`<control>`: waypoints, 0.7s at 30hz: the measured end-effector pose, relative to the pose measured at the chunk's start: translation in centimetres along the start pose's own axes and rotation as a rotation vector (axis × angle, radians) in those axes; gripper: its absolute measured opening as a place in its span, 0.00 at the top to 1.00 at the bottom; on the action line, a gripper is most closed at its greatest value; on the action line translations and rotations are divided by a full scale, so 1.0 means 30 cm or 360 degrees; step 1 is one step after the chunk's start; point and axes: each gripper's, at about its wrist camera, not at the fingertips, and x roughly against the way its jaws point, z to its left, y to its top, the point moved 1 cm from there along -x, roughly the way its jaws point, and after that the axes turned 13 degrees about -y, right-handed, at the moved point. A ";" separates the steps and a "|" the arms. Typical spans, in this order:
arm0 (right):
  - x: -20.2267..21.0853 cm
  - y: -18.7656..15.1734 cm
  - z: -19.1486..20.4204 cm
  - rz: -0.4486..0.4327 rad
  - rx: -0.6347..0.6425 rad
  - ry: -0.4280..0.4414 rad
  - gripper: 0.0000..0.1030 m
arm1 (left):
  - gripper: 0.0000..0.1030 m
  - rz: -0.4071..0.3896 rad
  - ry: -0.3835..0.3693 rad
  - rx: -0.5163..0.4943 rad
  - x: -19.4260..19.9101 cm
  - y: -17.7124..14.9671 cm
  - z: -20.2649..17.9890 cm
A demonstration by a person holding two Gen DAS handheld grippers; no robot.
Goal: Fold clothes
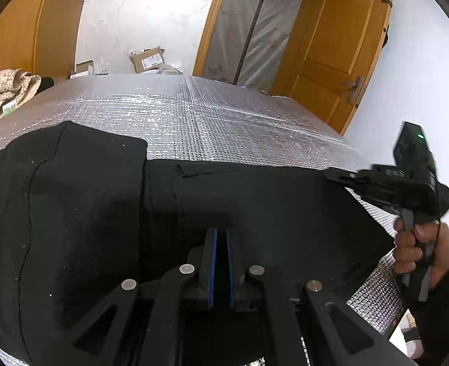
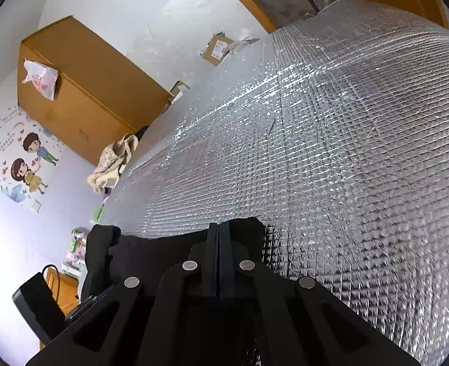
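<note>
A black garment [image 1: 87, 213] lies spread across the near part of a silver quilted foil mat [image 1: 209, 116], with a folded layer on its left side. My left gripper [image 1: 221, 233] sits low over the cloth's near middle, its blue pads nearly together with black fabric pinched between them. At the right edge, my right gripper [image 1: 337, 177] clamps the garment's far right corner, held by a person's hand [image 1: 413, 250]. In the right wrist view, the right gripper [image 2: 219, 227] is shut with the black garment [image 2: 151, 253] bunched around its tips, over the foil mat [image 2: 331, 152].
A beige pile of clothes [image 1: 8, 88] lies at the mat's far left edge. Cardboard boxes [image 1: 148, 58] stand on the floor behind. An open wooden door [image 1: 337, 45] is at the right, and a wooden wardrobe [image 2: 81, 91] stands at the left.
</note>
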 end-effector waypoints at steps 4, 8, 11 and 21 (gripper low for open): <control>0.053 -0.087 0.012 -0.0006 0.0039 0.0088 0.95 | 0.94 -0.0001 0.0005 -0.0002 -0.009 0.003 0.000; 0.091 -0.174 -0.005 0.0019 0.0074 0.0072 0.96 | 0.94 -0.0002 0.0001 -0.0001 -0.007 0.001 0.002; 0.121 -0.209 -0.034 0.0011 0.0023 0.0053 0.99 | 0.94 -0.0003 0.0002 -0.0002 -0.010 0.002 0.001; 0.168 -0.307 -0.034 0.0054 0.0047 0.0150 1.00 | 0.94 -0.0005 -0.0001 0.0002 -0.013 0.003 -0.001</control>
